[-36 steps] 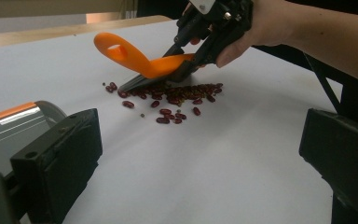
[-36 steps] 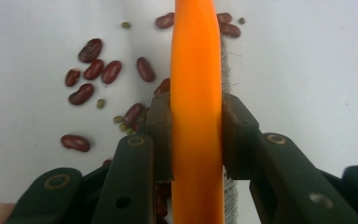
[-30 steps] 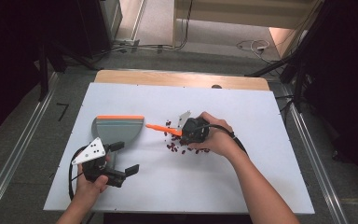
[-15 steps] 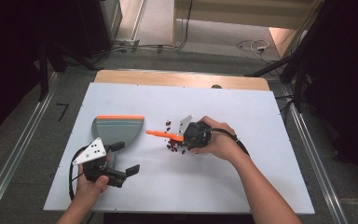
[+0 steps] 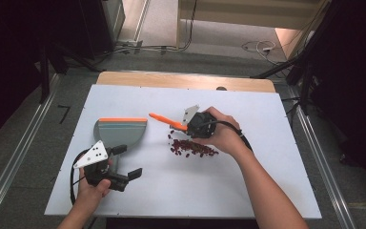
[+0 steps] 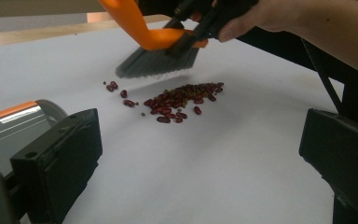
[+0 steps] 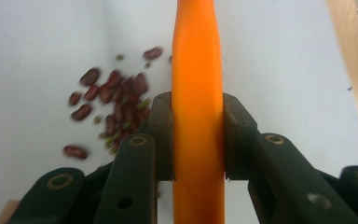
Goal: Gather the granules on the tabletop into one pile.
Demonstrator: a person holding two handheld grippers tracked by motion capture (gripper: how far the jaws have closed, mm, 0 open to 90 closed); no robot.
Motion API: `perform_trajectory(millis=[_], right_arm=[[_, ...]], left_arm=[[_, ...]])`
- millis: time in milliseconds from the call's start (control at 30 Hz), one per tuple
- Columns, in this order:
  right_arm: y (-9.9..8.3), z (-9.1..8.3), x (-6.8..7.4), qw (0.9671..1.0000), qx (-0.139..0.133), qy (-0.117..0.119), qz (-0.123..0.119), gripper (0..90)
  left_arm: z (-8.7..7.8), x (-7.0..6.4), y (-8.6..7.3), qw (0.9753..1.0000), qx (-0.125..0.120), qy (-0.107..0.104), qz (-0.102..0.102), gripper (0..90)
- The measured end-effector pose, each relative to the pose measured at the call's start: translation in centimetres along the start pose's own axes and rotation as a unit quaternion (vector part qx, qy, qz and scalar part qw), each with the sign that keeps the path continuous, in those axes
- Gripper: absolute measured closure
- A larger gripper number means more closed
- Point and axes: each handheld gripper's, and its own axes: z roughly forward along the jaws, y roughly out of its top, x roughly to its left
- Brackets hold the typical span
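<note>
An orange-handled brush (image 5: 164, 119) is clamped between the jaws of the right gripper (image 5: 198, 125), and its grey bristles (image 6: 156, 63) are held just above the white table (image 5: 267, 191), at the far edge of the beans (image 5: 190, 147). In the left gripper view the bristle tips look blurred and lifted, with a thin strip of table showing beneath them, so a sweeping stroke is judged to be under way rather than finished.

The handle is gripped low, close to the brush head, presumably so that the bristles can be steered with short, firm strokes. The dark red beans, with a few small greenish ones among them, are gathered in a loose pile near the table's middle, a handful of strays lying towards the dustpan (image 5: 121, 131). The grey dustpan with its orange rim is set flat just to the left of the pile, well placed to receive what is pushed over.

The left gripper (image 5: 124, 162) is held near the dustpan with its jaws wide apart and nothing between them; it seems to be kept ready to steady the pan.

From above, only the handle and the pile are made out. The bristles are revealed by the left gripper view, and the tight pinch on the handle (image 7: 198, 116) by the right gripper view.
</note>
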Motion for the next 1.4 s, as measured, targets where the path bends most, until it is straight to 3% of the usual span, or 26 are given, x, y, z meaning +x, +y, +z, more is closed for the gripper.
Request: perform_trajectory(millis=[100, 200, 267, 300, 400, 433, 467, 500, 600, 633, 733, 900, 1400], right_arm=[[1.2, 0.6, -0.8, 0.9999, 0.002, -0.014, -0.004, 68.5], [2.5, 1.7, -1.5, 0.9999, 0.007, -0.013, -0.009, 68.5], [3.1, 2.6, -1.8, 0.9996, 0.017, -0.022, -0.006, 68.5], [3.6, 3.6, -2.1, 0.9988, 0.024, -0.043, -0.007, 68.5], [4.0, 4.6, -2.2, 0.998, 0.036, -0.051, -0.012, 68.5], [4.1, 5.4, -1.9, 0.9975, 0.051, -0.045, -0.019, 68.5], [4.1, 5.4, -1.9, 0.9975, 0.051, -0.045, -0.019, 68.5], [4.1, 5.5, -1.7, 0.9983, 0.047, -0.029, -0.017, 68.5], [4.1, 5.5, -1.3, 0.9979, 0.053, -0.024, -0.03, 68.3], [4.1, 5.4, -1.2, 0.9975, 0.049, -0.028, -0.042, 68.2], [3.5, 5.0, -0.5, 0.998, 0.039, -0.004, -0.049, 67.8], [2.7, 4.4, 0.6, 0.9974, 0.033, 0.011, -0.063, 67.7], [1.7, 2.9, 2.8, 0.9946, 0.026, 0.034, -0.094, 67.5]], left_arm=[[-0.1, 0.0, 0.0, 1.0, 0.0, 0.0, -0.001, 0.0], [-0.2, 0.0, 0.0, 1.0, -0.003, 0.001, -0.001, 0.0], [-0.3, 0.0, 0.1, 1.0, -0.005, 0.001, -0.002, 0.0], [-0.3, 0.1, 0.1, 1.0, -0.005, 0.0, -0.001, 0.0], [-0.4, 0.2, 0.0, 1.0, -0.006, -0.001, -0.002, 0.0], [-0.4, 0.2, 0.0, 1.0, -0.006, 0.0, -0.001, 0.0], [-0.5, 0.2, 0.0, 1.0, -0.005, 0.0, -0.001, 0.0], [-0.5, 0.2, 0.0, 1.0, -0.007, -0.001, -0.001, 0.0], [-0.5, 0.3, 0.0, 1.0, -0.007, -0.001, -0.003, 0.0], [-0.5, 0.3, 0.0, 1.0, -0.006, 0.0, -0.002, 0.0], [-0.5, 0.2, 0.1, 1.0, -0.006, 0.0, -0.001, 0.0], [-0.4, 0.1, 0.1, 1.0, -0.006, 0.0, -0.001, 0.0], [-0.2, 0.0, 0.0, 1.0, -0.003, 0.001, -0.001, 0.0]])
